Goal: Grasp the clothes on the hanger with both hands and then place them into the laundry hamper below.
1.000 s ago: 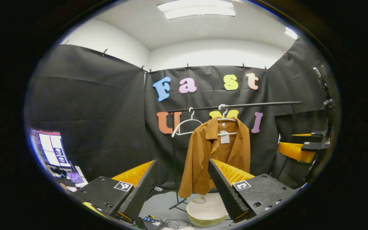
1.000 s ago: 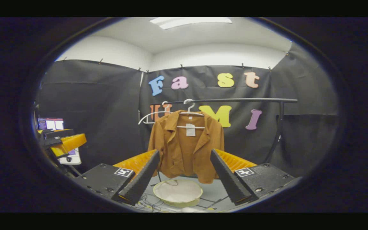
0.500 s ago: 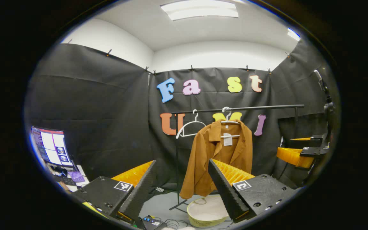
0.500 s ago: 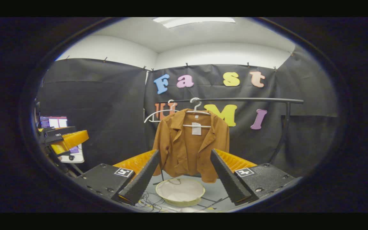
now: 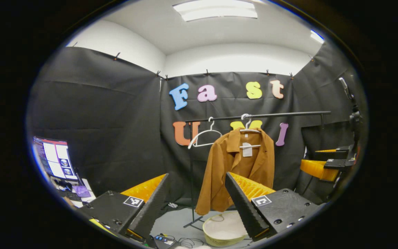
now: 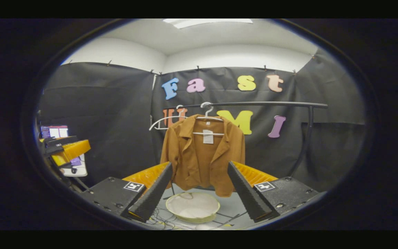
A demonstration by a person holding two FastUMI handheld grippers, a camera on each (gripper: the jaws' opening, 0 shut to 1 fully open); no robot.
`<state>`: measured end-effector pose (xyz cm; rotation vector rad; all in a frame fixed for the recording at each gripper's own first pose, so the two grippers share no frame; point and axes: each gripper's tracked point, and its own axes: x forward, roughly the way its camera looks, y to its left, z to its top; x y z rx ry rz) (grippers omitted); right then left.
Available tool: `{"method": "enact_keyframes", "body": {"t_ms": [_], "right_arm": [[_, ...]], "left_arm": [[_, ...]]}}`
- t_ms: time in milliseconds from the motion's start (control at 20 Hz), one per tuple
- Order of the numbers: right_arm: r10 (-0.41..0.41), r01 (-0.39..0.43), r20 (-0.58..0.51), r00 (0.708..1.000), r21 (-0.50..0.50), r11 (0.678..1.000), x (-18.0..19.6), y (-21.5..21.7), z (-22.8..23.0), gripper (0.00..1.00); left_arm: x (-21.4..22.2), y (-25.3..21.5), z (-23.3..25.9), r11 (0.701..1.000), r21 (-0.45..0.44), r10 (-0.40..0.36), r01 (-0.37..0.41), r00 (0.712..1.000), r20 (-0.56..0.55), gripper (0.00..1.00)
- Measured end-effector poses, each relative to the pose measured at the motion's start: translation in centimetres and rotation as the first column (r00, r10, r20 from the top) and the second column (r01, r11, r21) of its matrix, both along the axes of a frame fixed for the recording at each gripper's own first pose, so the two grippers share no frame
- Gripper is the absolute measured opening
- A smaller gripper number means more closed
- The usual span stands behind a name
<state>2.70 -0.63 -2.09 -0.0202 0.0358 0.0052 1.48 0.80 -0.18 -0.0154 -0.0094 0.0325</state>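
The rust-brown collared cloth jacket [image 6: 202,155] is hanging on a white plastic hanger [image 6: 207,119] from the black horizontal metal rail [image 6: 261,103], its long axis running vertically and its hem ending just above the round pale-yellow laundry hamper [image 6: 192,206] on the grey floor. In the right gripper view the jacket is lying straight ahead and well apart from the right gripper [image 6: 199,193], framed between its 2 spread fingers, which are holding nothing. In the left gripper view the jacket [image 5: 237,169] is lying ahead and slightly to the right of the left gripper [image 5: 197,202], whose 2 fingers are likewise standing wide apart and empty; the hamper [image 5: 224,230] is sitting below, partly behind 1 finger. Neither gripper is clearly nearer, so the coming reach looks to be a forward advance by both toward the shoulders. A 2nd, bare white hanger [image 5: 202,136] is hanging on the rail just beside the jacket, and a computer monitor [image 5: 55,158] is glowing at the booth's edge. Compared with 0.5 s earlier, the jacket is sitting slightly higher and further left in the right gripper view, while the left gripper view is showing almost no change.
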Motion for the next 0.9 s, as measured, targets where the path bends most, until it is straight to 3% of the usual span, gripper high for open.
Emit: {"method": "enact_keyframes", "body": {"t_ms": [300, 600, 900], "right_arm": [[0.008, -0.008, -0.012, 1.000, 0.010, 1.000, 4.5, -2.6, -1.8, 1.00], [-0.016, 0.019, -0.050, 0.999, 0.061, 0.998, 12.3, -7.6, -4.0, 1.00], [-0.007, 0.009, -0.046, 0.999, 0.036, 0.999, 20.7, -11.3, -4.1, 1.00]], "left_arm": [[4.9, -2.5, -2.0, 1.000, -0.002, -0.008, 0.008, 1.000, -0.029, 1.00], [12.4, -7.9, -3.6, 0.999, 0.008, -0.051, 0.051, 0.998, -0.023, 1.00], [20.9, -14.2, -3.4, 0.993, 0.030, -0.115, 0.115, 0.993, 0.010, 0.97]]}}
